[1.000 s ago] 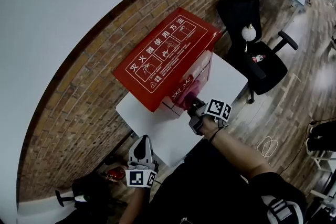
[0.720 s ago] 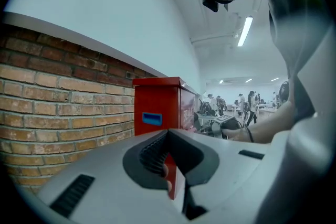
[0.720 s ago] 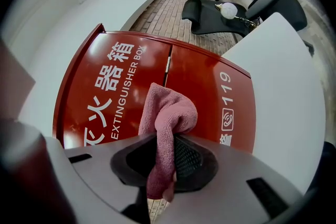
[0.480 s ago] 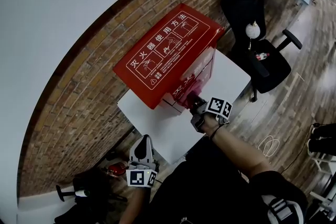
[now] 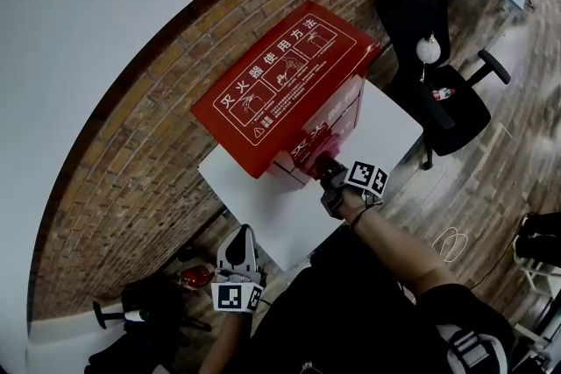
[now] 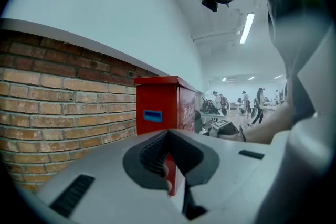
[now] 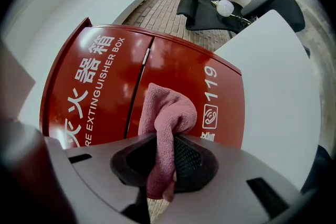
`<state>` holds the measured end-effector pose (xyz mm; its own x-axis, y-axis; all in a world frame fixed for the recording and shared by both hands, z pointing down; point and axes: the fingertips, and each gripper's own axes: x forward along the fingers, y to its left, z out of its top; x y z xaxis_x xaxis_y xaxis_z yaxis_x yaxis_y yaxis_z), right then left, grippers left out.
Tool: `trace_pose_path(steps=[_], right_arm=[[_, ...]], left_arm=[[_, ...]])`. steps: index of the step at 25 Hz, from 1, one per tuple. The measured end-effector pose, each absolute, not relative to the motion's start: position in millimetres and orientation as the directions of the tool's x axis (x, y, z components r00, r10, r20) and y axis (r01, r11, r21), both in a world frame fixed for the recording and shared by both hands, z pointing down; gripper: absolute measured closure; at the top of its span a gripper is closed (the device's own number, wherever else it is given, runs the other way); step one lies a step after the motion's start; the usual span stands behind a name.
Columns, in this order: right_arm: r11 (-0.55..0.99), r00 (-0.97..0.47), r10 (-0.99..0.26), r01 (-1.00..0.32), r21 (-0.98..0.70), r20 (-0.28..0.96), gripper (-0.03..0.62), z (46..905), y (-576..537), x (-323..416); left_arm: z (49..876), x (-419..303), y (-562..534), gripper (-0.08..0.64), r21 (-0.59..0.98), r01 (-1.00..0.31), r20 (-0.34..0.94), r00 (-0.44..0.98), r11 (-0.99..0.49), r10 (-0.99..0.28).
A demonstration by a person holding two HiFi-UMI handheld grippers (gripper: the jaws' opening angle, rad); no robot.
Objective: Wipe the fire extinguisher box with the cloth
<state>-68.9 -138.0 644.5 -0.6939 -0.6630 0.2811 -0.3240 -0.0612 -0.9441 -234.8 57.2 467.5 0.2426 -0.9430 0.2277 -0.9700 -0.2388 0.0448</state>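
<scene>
The red fire extinguisher box (image 5: 285, 88) stands on a white platform (image 5: 263, 210) against the brick wall. Its front doors (image 7: 173, 68) carry white lettering and fill the right gripper view. My right gripper (image 5: 331, 179) is at the lower front of the box, shut on a pink cloth (image 7: 165, 118) that bulges out toward the right door. In the right gripper view, that gripper (image 7: 164, 162) pinches the cloth between its jaws. My left gripper (image 5: 237, 257) hangs low beside the platform, shut with nothing in it. The left gripper view shows the box's side (image 6: 157, 107) beyond this gripper (image 6: 167, 160).
A black office chair (image 5: 434, 70) stands right of the box on the wooden floor. Dark gear and a red object (image 5: 188, 278) lie on the floor by the brick wall (image 5: 114, 179). A white cable (image 5: 447, 239) lies on the floor at right.
The right gripper with the cloth has shifted slightly along the lower front of the box. The view has drifted a little. The left gripper stays where it was.
</scene>
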Motion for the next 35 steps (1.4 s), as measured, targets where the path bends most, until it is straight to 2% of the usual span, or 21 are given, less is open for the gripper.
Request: trace_pose_path(steps=[7,35], right_arm=[[-0.076,-0.689,-0.659,-0.338,-0.938,0.302,0.514,662.4,-139.1,-67.8],[-0.137,-0.669,-0.631,-0.402,-0.905,0.393,0.514,753.7,-142.8,-61.1]], left_arm=[[469.1,-236.0,58.3,0.512,0.04,-0.972,0.21,0.237,-0.233,-0.949],[482.8,-244.5,62.6,0.512,0.048,-0.981,0.286,0.195,-0.189,-0.938]])
